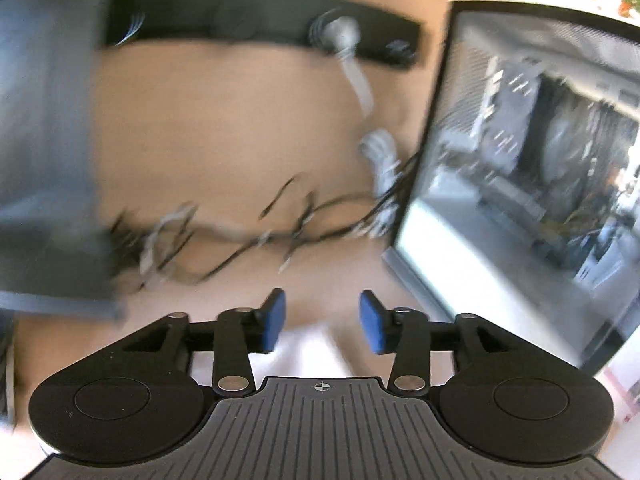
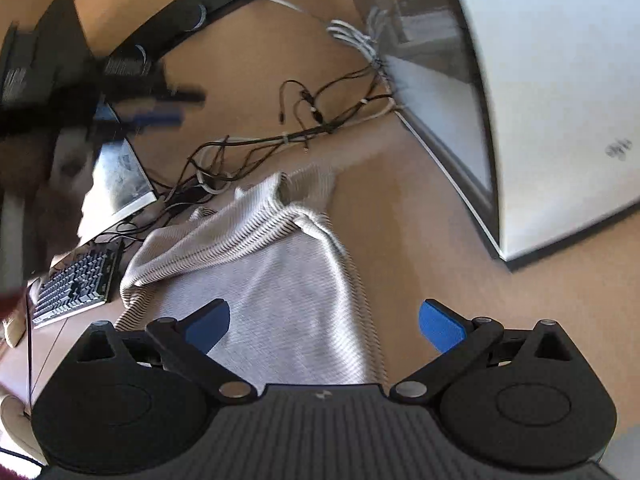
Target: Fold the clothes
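Right wrist view: the right tongs [image 2: 324, 326] stand wide apart, released, blue pads over a ribbed, pale striped knit garment [image 2: 280, 280] lying rumpled on the tan counter [image 2: 420, 240], near a tangle of thin cables [image 2: 280, 136]. Left tongs [image 1: 322, 320] are half-spread and grasp nothing, white cloth [image 1: 316, 352] blurred beneath them.

Pale ribbed knit garment [image 2: 276, 264] lies on the tan wooden desk [image 2: 412, 216], directly before the right gripper [image 2: 324, 326]. Tangle of thin black and white cables [image 2: 256, 148] behind it. Large flat dark-framed monitor [image 2: 540, 128] to its right; grey-keyed keyboard [image 2: 74, 284] to its left.
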Available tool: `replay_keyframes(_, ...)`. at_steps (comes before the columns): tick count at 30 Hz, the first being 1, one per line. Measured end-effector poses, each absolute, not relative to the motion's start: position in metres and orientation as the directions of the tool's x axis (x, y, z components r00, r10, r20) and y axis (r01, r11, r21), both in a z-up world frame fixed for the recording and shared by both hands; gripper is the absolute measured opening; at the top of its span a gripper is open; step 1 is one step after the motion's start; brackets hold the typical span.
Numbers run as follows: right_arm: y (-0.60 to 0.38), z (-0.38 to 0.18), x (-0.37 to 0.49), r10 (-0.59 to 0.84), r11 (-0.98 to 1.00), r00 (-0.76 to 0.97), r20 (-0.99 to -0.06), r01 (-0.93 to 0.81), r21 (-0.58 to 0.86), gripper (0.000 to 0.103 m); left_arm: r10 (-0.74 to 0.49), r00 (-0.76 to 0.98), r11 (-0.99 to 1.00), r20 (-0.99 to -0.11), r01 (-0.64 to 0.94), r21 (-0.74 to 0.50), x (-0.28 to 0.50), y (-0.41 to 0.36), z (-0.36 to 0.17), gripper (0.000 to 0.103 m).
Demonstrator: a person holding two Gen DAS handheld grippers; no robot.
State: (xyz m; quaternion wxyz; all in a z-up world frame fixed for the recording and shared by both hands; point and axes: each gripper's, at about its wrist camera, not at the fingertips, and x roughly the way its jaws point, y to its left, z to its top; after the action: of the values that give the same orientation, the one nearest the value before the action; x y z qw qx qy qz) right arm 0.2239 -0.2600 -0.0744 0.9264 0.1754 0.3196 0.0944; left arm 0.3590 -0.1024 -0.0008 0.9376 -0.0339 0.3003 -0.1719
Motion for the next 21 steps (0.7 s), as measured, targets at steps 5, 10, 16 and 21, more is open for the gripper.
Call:
replay_keyframes(5,-0.238,-0.065,0.252,0.354,0.915,0.778,-0.519,-0.175,0.363,0.101,-0.247,0.708,0.968,-0.662,0.148,-0.203,0.319,-0.058,-0.052,0.087)
replay_keyframes(10,-0.206,-0.055,0.301,0.380,0.919,0.783,-0.492,-0.258,0.299,0.100,-0.143,0.682,0.985,-0.717,0.025,-0.173,0.298,-0.035,-0.090,0.102)
replay_keyframes(16,-0.189,-0.064,0.383,0.322,0.945,0.763,-0.560,-0.220,0.244,0.078,-0.138,0.628,0.987,-0.766,0.023,-0.159,0.294,-0.019,-0.109,0.103)
replay_keyframes(21,-0.175,-0.090,0.420,0.270,0.963,0.739,-0.618,-0.194,0.188,0.075,-0.128,0.634,0.992,-0.763,0.081,-0.098,0.292,-0.023,-0.111,0.103)
